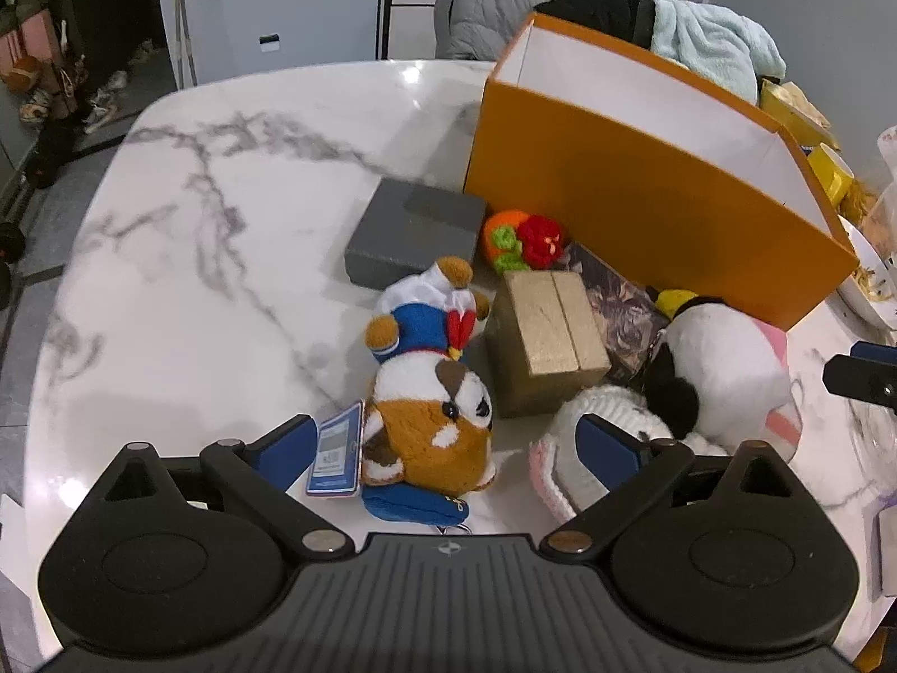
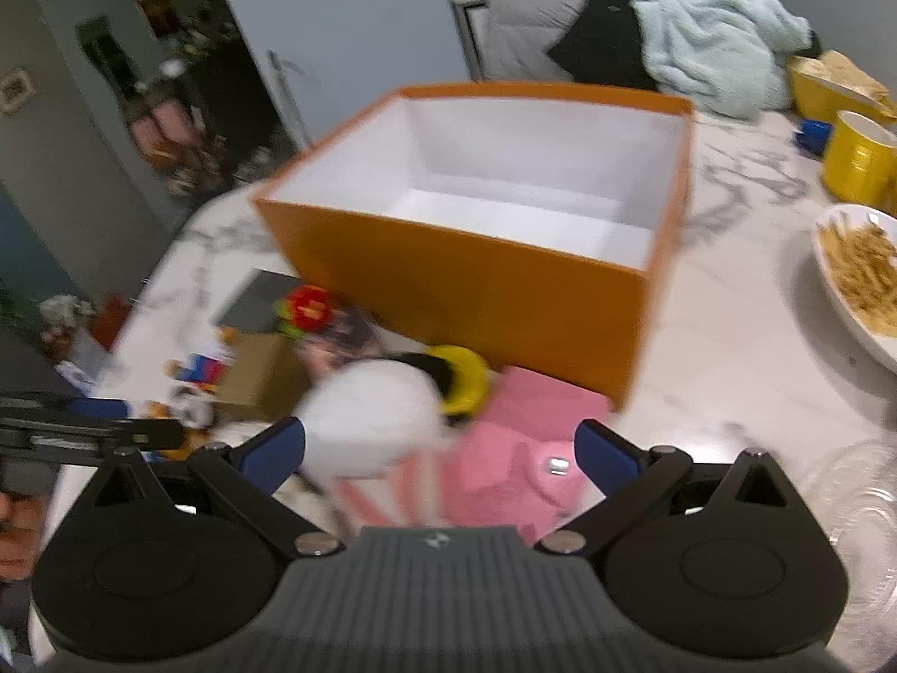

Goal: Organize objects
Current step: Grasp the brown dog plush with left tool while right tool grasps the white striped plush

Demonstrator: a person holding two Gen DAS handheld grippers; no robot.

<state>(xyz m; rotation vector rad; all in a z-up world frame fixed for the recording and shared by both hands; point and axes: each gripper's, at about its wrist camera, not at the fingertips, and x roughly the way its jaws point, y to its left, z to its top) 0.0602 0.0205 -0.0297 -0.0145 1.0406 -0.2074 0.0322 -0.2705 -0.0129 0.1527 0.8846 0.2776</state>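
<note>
Nearest our left gripper (image 1: 448, 443), a brown-and-white plush dog (image 1: 431, 426) in a blue sailor top lies between the spread jaws, untouched by either pad, its paper tag (image 1: 336, 448) just beside the left finger. Our right gripper (image 2: 440, 448) is released too, hovering over a white plush (image 2: 370, 420) and a pink pouch (image 2: 527, 437) — that view is blurred. Behind the dog sit a tan cardboard box (image 1: 546, 331), a grey flat box (image 1: 412, 230) and a crocheted orange-and-red toy (image 1: 521, 241), all crowded near the front wall of the orange box (image 2: 476, 280), whose white inside is bare. Left of the clutter the marble table (image 1: 196, 280) runs open to its rounded edge — to the right, a bowl of noodles (image 2: 863, 280) and yellow mugs (image 2: 858, 157) stand near the rim.
</note>
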